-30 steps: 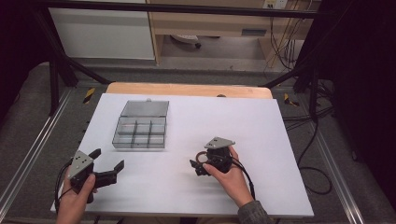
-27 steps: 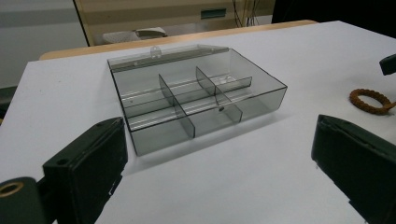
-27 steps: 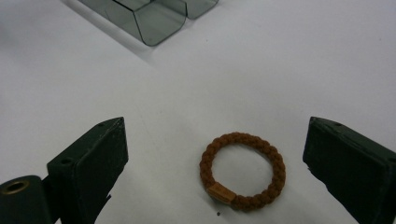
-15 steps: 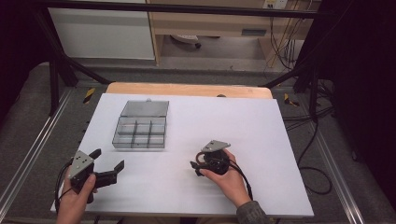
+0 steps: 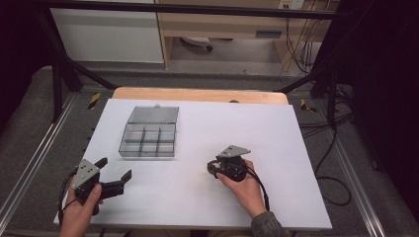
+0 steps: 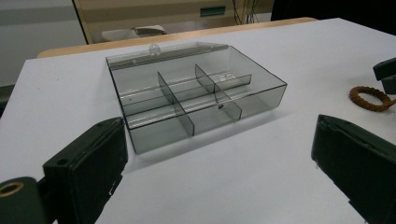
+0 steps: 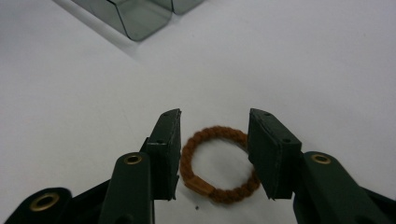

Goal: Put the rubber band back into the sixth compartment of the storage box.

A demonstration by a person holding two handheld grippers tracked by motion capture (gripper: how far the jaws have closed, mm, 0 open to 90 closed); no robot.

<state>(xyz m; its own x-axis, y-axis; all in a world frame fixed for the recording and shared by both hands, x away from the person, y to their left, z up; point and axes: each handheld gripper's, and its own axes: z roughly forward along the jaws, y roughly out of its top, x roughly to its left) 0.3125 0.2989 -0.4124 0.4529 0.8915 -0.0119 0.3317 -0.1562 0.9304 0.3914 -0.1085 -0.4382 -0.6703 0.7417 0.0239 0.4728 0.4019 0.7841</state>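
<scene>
Right tongs (image 7: 214,154) are closing around one brown braided hair tie (image 7: 217,163) lying flat on the white counter (image 5: 296,148); whether the pads are touching it cannot be told. Left tongs (image 5: 114,178) are resting wide open, holding nothing. One clear six-compartment box (image 5: 148,139), lid open, is standing farther back; the left gripper view is showing its dividers.
</scene>
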